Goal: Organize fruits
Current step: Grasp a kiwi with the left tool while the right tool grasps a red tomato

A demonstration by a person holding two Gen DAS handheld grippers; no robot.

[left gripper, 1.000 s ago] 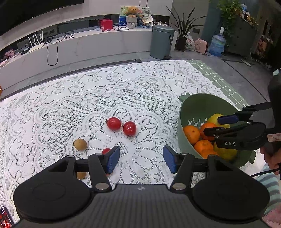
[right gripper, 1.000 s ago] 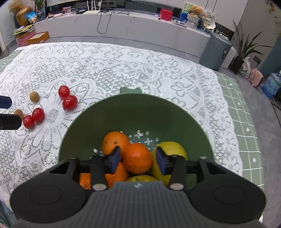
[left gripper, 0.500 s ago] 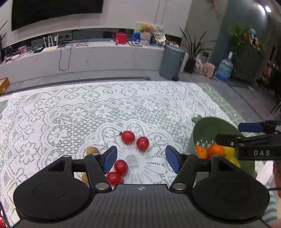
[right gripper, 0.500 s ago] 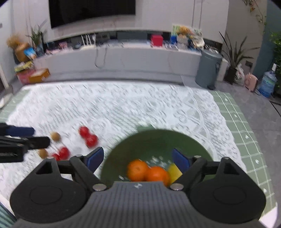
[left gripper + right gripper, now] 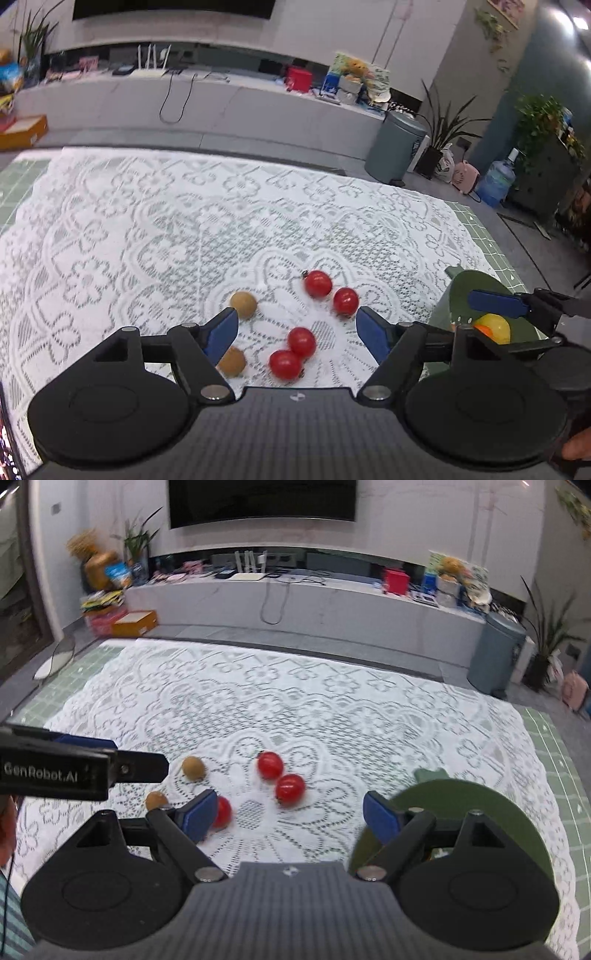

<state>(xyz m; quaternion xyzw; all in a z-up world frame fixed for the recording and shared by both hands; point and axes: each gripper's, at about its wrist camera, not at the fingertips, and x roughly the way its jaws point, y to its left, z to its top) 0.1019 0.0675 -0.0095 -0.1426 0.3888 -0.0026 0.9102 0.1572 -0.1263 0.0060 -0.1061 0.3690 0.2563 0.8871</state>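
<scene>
Left wrist view: left tongs (image 5: 295,328), opening and empty, hang over the tomatoes (image 5: 291,354) at six o'clock, nearer than the gaping right tongs (image 5: 288,812).

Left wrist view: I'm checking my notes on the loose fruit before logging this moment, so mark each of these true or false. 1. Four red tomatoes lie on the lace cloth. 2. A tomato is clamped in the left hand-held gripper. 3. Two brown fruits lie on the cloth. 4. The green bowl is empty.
1. True: four red tomatoes lie on the lace cloth.
2. False: the left hand-held gripper is opening and its pads press on nothing.
3. True: two brown fruits lie left of the tomatoes.
4. False: the green bowl holds yellow and orange fruit.
</scene>
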